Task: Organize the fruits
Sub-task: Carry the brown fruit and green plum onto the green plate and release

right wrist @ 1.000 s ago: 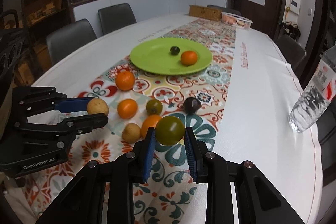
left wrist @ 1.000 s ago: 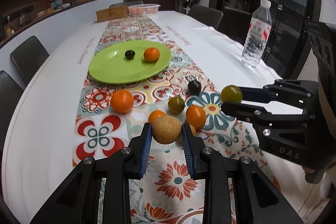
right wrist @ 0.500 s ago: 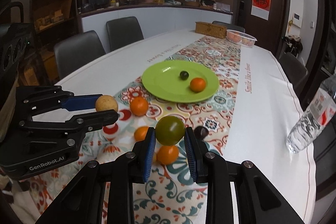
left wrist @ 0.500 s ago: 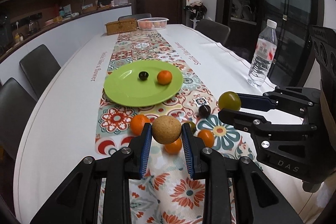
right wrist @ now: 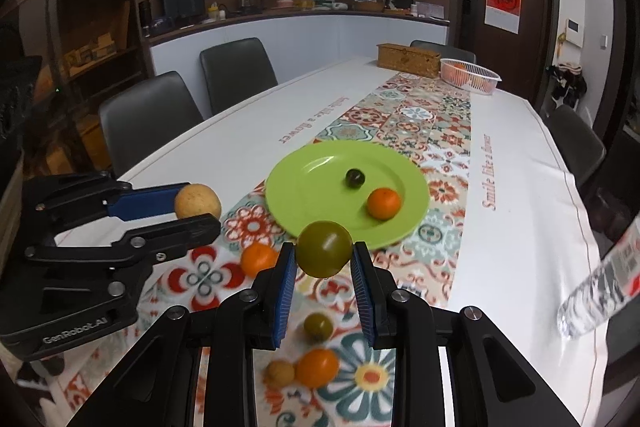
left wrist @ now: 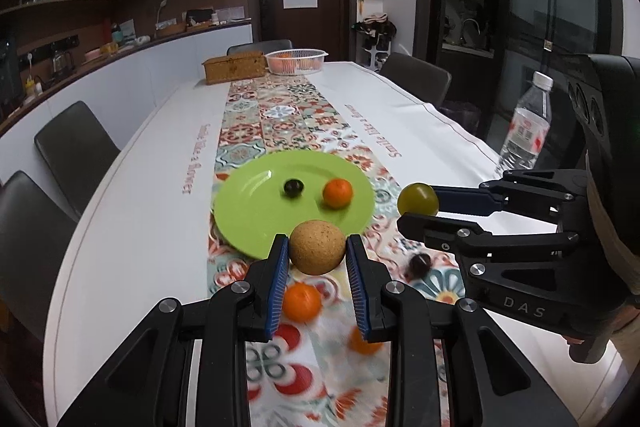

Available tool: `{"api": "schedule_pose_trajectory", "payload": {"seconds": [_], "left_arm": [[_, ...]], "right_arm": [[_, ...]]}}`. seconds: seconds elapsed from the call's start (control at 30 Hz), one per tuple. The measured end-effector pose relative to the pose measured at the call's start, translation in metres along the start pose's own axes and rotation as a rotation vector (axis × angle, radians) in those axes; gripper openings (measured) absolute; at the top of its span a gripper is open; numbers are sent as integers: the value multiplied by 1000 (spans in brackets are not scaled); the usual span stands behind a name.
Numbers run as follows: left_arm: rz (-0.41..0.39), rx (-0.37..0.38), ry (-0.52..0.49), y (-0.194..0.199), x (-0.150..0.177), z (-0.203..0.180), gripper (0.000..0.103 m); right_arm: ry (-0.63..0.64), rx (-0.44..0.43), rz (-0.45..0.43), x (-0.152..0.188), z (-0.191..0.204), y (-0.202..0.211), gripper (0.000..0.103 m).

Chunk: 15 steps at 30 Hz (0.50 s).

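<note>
My left gripper (left wrist: 317,249) is shut on a round tan fruit (left wrist: 317,246), held above the runner just short of the green plate (left wrist: 248,205). My right gripper (right wrist: 324,255) is shut on a green fruit (right wrist: 324,247), also raised near the plate (right wrist: 308,187). Each gripper shows in the other's view, the right one (left wrist: 418,209) with its green fruit (left wrist: 417,199), the left one (right wrist: 198,213) with the tan fruit (right wrist: 197,201). On the plate lie a dark fruit (left wrist: 294,187) and an orange (left wrist: 337,193). Loose fruits rest on the runner: oranges (left wrist: 301,300) (right wrist: 317,367), a dark one (left wrist: 420,263), a green one (right wrist: 318,325).
A water bottle (left wrist: 526,131) stands at the table's right edge. A wicker box (left wrist: 234,67) and a white basket (left wrist: 296,61) with oranges sit at the far end. Dark chairs (left wrist: 74,143) line both sides of the white table.
Both grippers have risen and moved forward toward the green plate, each still holding its fruit. The loose fruits on the runner now lie below and behind the fingertips.
</note>
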<state>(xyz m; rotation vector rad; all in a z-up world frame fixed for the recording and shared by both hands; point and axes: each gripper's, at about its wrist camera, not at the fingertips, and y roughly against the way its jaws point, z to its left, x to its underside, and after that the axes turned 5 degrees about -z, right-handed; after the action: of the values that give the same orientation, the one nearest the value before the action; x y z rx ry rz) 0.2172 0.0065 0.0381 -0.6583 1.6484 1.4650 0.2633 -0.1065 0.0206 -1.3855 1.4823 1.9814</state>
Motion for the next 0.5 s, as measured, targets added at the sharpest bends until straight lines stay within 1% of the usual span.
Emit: {"api": "schedule_pose_trajectory", "payload": {"seconds": [0.23, 0.5], "left_arm": [[40, -4, 14, -35, -15, 24, 29], [109, -9, 32, -80, -18, 47, 29]], "right_arm": [[-15, 0, 31, -21, -8, -34, 29], [-11, -2, 95, -34, -17, -81, 29]]}}
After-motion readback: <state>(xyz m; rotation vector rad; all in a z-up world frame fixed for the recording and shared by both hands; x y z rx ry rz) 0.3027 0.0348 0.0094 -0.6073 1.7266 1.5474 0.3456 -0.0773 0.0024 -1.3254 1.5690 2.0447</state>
